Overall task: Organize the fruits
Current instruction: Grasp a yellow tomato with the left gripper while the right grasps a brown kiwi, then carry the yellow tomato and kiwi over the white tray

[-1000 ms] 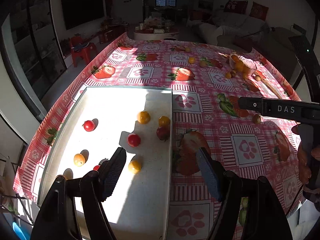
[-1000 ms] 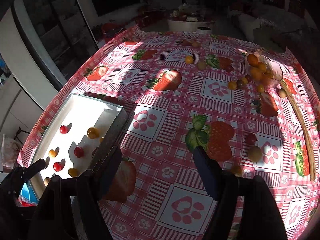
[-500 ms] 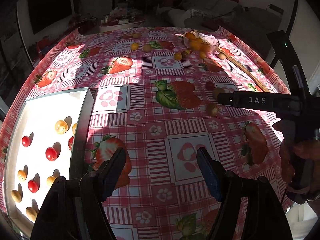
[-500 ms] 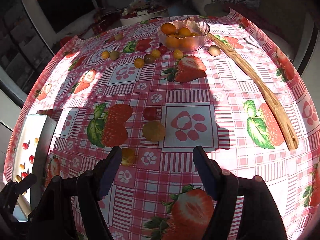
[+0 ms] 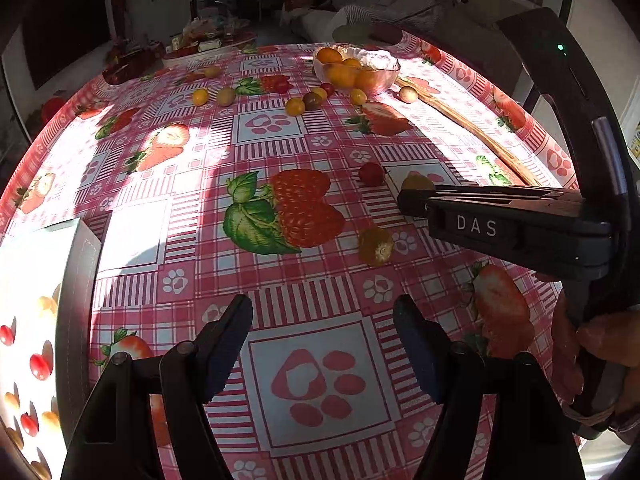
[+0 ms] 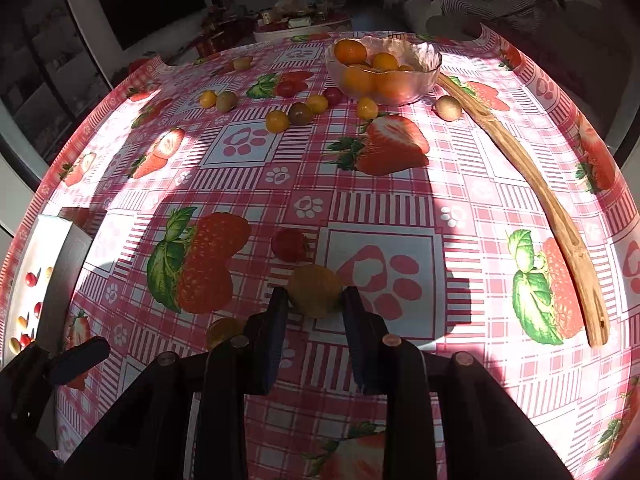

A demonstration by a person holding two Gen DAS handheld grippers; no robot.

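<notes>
Right tool [image 6: 315,300] closing, left tool [image 5: 322,322] agape

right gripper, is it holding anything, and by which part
The right gripper is closing on a small yellow-green round fruit, pads at its left and right sides, still on the tablecloth. The left gripper holds nothing.

Worktop [image 6: 460,184], covered by a pink checked strawberry-print cloth, is carrying: glass bowl [image 6: 416,80] of oranges at far edge; small yellow, red and brownish fruits [image 6: 298,114] lying scattered beside it; long wooden stick [image 6: 532,184] lying along the right; white tray [image 5: 82,280] of small fruits sitting at left edge.
</notes>
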